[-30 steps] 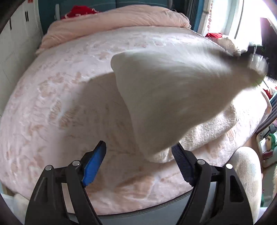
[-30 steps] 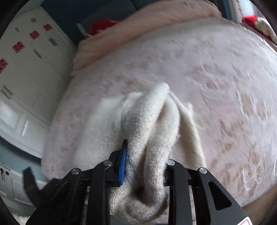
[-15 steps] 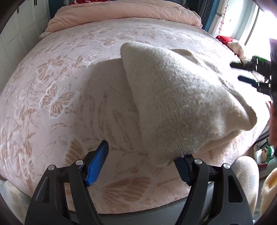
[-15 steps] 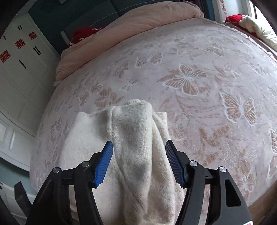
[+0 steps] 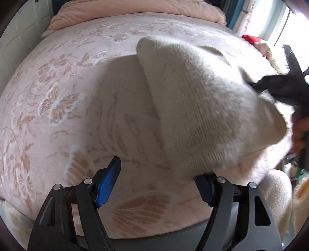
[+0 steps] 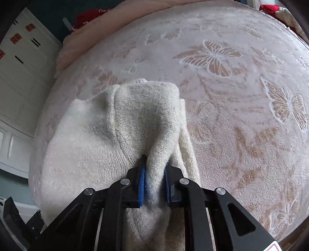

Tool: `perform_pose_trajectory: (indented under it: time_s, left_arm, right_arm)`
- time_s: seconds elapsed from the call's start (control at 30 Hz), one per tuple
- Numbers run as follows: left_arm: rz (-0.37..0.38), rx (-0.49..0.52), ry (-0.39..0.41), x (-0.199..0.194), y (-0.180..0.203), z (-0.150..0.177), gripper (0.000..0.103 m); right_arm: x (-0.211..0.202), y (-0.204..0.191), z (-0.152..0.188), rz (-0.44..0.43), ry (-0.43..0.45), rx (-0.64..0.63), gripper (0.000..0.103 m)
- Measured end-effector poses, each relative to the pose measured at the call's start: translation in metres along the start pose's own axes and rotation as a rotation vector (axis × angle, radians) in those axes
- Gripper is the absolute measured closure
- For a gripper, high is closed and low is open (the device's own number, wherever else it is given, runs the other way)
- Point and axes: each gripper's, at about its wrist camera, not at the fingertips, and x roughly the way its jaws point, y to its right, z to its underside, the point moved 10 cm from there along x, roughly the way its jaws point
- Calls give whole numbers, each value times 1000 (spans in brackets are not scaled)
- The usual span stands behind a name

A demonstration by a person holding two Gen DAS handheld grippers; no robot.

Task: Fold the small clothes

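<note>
1. Pink bedding printed with butterflies [image 6: 210,56] filled both views — a wide bedspread [image 5: 58,96] with a rolled pink duvet [image 5: 135,7] at its far end and white cupboards [image 6: 19,77] off to one side.

2. On that bedspread we had the cream knit garment [image 6: 92,150], a small sweater as far as we could judge. Most of it lay bunched on the bed, while one thick fold [image 5: 202,115] stood lifted above the cover.

3. Our right gripper [image 6: 154,185] had its blue pads pressed in on a gathered ridge of the knit, jaws nearly together with the wool pinched between them. From the left wrist view it showed as a dark shape at the garment's far edge [image 5: 278,86].

4. Our left gripper [image 5: 158,185] had its jaws spread wide and gripped nothing. One pad sat clear over the bedspread; the other was just under the hanging edge of the fold — whether it touched the wool we could not tell.

5. We judged the task to be partway at best: the garment was doubled over in a rough heap, not a flat, squared bundle.

6. Left to do, by our reading, was to lay the lifted fold down, smooth it and make the closing folds. No other clothes awaiting folding were clearly visible.
</note>
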Motion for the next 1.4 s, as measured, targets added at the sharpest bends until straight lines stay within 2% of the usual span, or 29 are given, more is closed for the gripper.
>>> perform_pose_trajectory:
  time_s: [0.07,0.1,0.13,0.2,0.3,0.33,0.37,0.4,0.43,0.47,0.5,0.57,0.63,0.67,0.7,0.77,0.8,0.83,0.93,0.97,1.0,1.03,1.07,1.13,1.2,1.23,1.3,1.33,1.4]
  left_arm:
    - [49,11,26,-19,2,1,31]
    - [61,11,34,-27,1,3,26]
    - [76,6,46,-36,-1,4,23]
    - [85,3,69,-52,-7,7,23]
    - [23,28,85,-69,-18,9,23]
    - [12,29,90,-73,-19,9,23]
    - [7,26,98,-78,-22,9,23]
    - [-1,21,106,-83,-25,7,23]
    - [-10,18,110,-86,-28,6,23]
    - [-17,12,112,-88,-31,6,22]
    - [-14,0,112,-90,-34,4,22]
    - [3,-15,116,-94,-35,0,22]
    - [38,-28,121,-95,-31,-9,16]
    - [52,-37,123,-94,-28,-14,14]
    - [76,-50,123,-91,-22,-22,11]
    - [114,-64,101,-79,-8,-34,10]
    - [126,-73,87,-73,-1,-38,10]
    - [142,-82,74,-67,8,-43,10]
    - [168,-87,70,-58,30,-50,10]
    - [165,-71,74,-56,39,-51,10]
    - [154,-55,75,-54,46,-51,10]
    - [140,-36,75,-51,52,-51,10]
    - [128,-14,73,-49,57,-51,10]
    - [86,38,67,-44,65,-50,10]
    - [45,77,62,-38,65,-48,10]
    - [39,87,54,-35,65,-46,10]
    - [32,94,19,-20,65,-39,10]
    - [22,90,-5,-11,63,-36,10]
    - [-26,96,-30,1,59,-32,10]
  right_arm:
    - [-30,-5,-5,28,82,20,79]
    - [-53,-15,-9,50,147,-4,79]
    - [-71,-31,-10,38,194,-49,79]
    - [-90,-69,-8,-25,214,-126,80]
    - [-74,-138,12,-176,111,-227,87]
    - [-61,-152,21,-195,75,-246,88]
    - [-40,-164,32,-188,28,-266,88]
    - [-4,-172,53,-173,-63,-295,88]
    - [28,-173,71,-126,-124,-319,87]
    - [55,-170,88,-108,-150,-328,90]
    - [58,-171,87,-144,-101,-316,91]
    - [41,-171,75,-169,-93,-262,91]
    - [5,-159,57,-191,-17,-186,85]
    - [-17,-148,49,-159,44,-176,74]
    - [-36,-128,41,-93,101,-178,54]
    - [-59,-89,38,50,153,-178,44]
    - [-63,-64,41,127,150,-160,44]
    - [-62,-49,46,155,134,-135,44]
    - [-46,-22,66,79,61,-26,43]
    - [-38,-22,74,40,46,-4,45]
    - [-28,-22,78,27,34,-2,76]
    - [-22,-18,78,19,23,-11,94]
    - [-22,-20,76,13,33,-3,92]
    - [-46,-21,65,0,116,6,93]
    - [-63,-14,63,29,169,4,93]
    - [-65,-4,68,39,159,9,92]
    - [-21,16,91,75,23,4,91]
    - [-6,22,101,77,-15,-5,91]
    - [-12,17,97,77,15,-21,88]
